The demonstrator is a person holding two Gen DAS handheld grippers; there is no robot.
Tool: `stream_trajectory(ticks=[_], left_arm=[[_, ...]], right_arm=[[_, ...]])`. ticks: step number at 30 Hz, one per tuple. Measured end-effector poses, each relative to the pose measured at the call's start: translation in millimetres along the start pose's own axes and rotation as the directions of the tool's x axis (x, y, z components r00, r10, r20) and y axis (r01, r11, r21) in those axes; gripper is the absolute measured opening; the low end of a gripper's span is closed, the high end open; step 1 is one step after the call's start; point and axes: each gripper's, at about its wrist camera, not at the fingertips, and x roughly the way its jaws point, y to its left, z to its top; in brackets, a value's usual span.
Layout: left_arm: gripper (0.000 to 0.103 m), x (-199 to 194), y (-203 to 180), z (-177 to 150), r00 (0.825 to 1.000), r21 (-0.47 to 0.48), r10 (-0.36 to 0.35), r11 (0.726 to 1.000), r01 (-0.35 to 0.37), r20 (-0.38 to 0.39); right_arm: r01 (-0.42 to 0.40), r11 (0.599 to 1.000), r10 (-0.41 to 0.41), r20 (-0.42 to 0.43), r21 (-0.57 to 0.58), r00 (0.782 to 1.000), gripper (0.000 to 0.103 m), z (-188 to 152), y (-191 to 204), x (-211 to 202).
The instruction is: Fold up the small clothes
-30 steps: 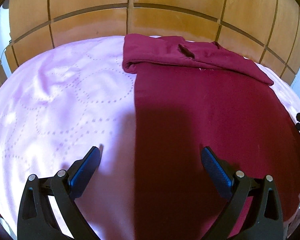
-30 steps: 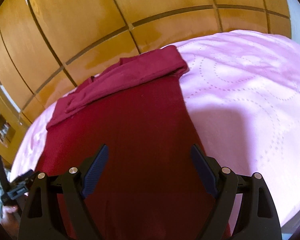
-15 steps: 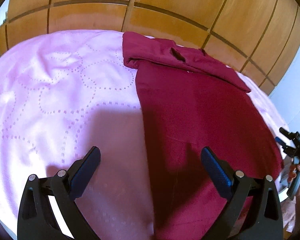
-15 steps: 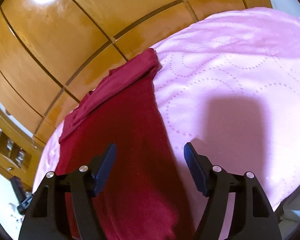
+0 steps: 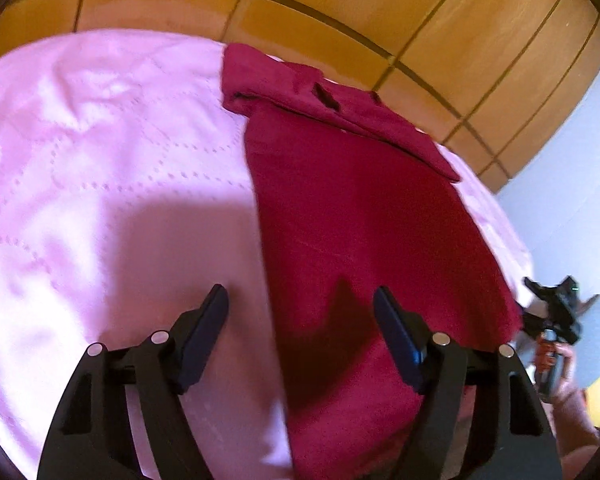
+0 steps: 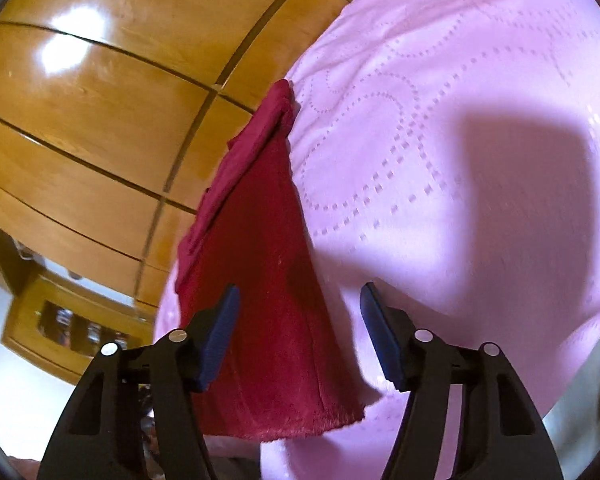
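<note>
The dark red soft-knit garment [image 5: 364,216] lies flat on the pink quilted bedspread [image 5: 100,168], a long narrow panel running from the near bed edge toward the glossy wooden panelled wall [image 5: 340,12]. At its far end a strip is already turned back over itself, w/ sleeve or collar parts tucked in there, so I judge one fold is in and the sides look brought in too. The near hem [image 6: 312,428] is still flat and unfolded, raw-looking edge just at the bed's near side. So approx. halfway, I'd say: lengthwise folding of the long panel is what's left, prob. near hem carried up toward the far strip, maybe twice.

My left gripper [image 5: 300,312] sits over the garment's left edge: one pad over bare bedspread, the other over the red cloth. Its jaws have just been closing but stand fairly wide, nothing pinched between them yet. My right gripper [image 6: 300,312] straddles the garment's right edge near the hem corner, left pad over cloth, right pad over bedspread; jaws also just been closing, medium gap, not pressing on cloth yet as far as I can see.

In the left wrist view, far right, my other hand [image 5: 556,364] shows w/ its black gripper body. A wooden shelf unit [image 6: 72,332] sits beyond the bed, blurred.
</note>
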Motion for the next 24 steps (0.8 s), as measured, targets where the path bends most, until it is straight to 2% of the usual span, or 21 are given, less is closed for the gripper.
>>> stream_trajectory(ticks=[7, 10, 12, 18, 21, 24], left_arm=[[0.074, -5.4, 3.1, -13.2, 0.991, -0.007, -0.13, 0.992, 0.129, -0.029], [0.074, -7.9, 7.9, -15.4, 0.977, -0.06, -0.208, 0.977, 0.206, -0.046], [0.074, -7.6, 7.6, -17.0, 0.974, -0.062, -0.216, 0.975, 0.212, -0.07], [0.074, -5.9, -1.8, -23.6, 0.973, -0.024, -0.191, 0.981, 0.19, -0.131], [0.074, -3.4, -6.8, -26.2, 0.965, -0.038, -0.211, 0.978, 0.207, -0.154], [0.066, 1.4, -17.5, -28.6, 0.959, -0.005, -0.214, 0.976, 0.217, -0.188]], right_arm=[[-0.081, 0.997, 0.081, -0.041, 0.007, 0.996, 0.059, -11.7, 0.6, 0.7], [-0.112, 0.994, 0.113, -0.056, 0.01, 0.992, 0.047, -15.7, 3.1, 8.3], [-0.11, 0.994, 0.11, -0.067, 0.008, 0.992, 0.044, -16.6, 3.7, 11.3], [-0.116, 0.993, 0.115, -0.08, -0.002, 0.99, 0.044, -20.1, 4.5, 10.9], [-0.117, 0.993, 0.116, -0.089, -0.008, 0.989, 0.044, -21.8, 6.7, 12.1], [-0.123, 0.992, 0.12, -0.107, -0.025, 0.987, 0.044, -24.9, 10.3, 13.7]])
